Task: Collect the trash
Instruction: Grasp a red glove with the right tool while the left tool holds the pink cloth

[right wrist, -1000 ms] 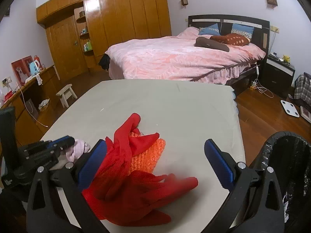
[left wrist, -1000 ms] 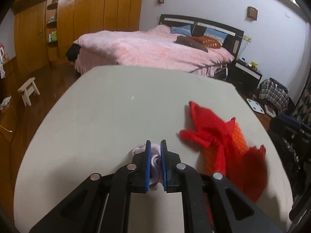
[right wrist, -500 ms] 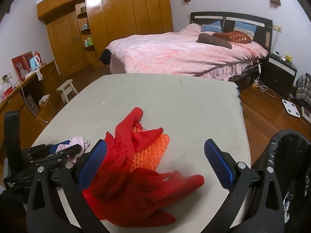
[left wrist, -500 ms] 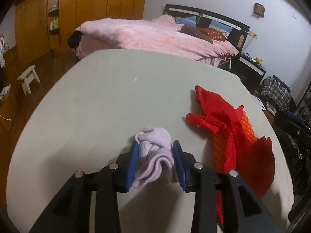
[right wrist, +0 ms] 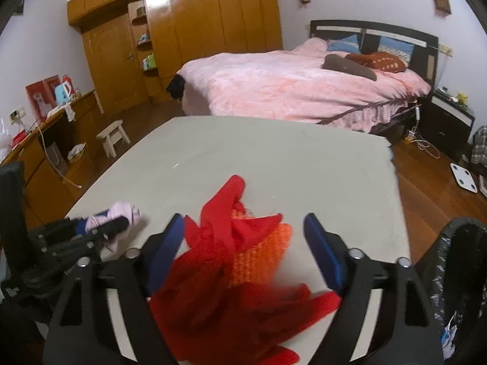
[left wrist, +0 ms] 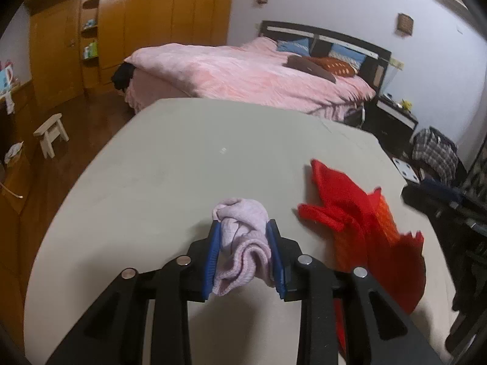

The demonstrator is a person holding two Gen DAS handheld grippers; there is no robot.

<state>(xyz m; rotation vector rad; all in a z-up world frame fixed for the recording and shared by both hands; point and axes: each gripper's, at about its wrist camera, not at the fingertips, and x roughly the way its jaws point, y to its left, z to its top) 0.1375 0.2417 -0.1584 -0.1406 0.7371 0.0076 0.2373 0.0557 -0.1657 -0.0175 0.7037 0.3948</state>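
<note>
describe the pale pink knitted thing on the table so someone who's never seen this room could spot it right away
Start at the big pale table in front of the pink bed. Near its closest edge, a small bunched pink sock sits between the blue fingers of the left gripper, which are closing around it. It is pale lilac-pink and compact, unlike the larger, bright red cloth sprawled beside it.

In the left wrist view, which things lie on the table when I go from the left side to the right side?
Pale pink bundled knit sock, between the blue pads of the left hand-held gripper → red cloth glove → orange knobbly mesh piece under it, all on the pale grey table.
</note>
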